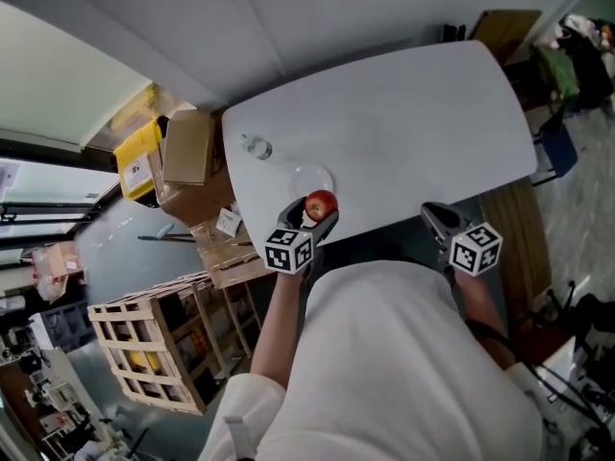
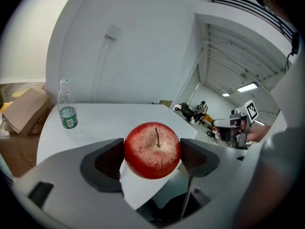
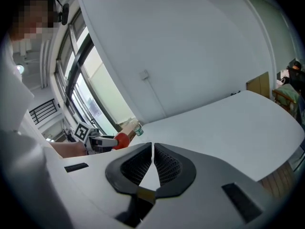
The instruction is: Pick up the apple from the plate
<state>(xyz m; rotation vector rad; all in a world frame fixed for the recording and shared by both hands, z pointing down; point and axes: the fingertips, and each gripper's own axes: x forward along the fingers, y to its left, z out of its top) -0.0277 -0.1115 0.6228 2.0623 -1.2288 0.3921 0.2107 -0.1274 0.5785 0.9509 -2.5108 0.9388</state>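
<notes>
Left gripper view: apple (image 2: 152,150) tight between fingers (image 2: 107,162)

Water bottle (image 1: 256,146) near the plate (image 1: 302,175)

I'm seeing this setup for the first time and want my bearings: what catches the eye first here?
A bright red apple, clamped between the jaws of the left gripper, at the near edge of the white table. Just beyond it lies a clear plate, with a water bottle standing farther back near the table's left end. The right gripper hangs shut and empty off the table's near side.
</notes>
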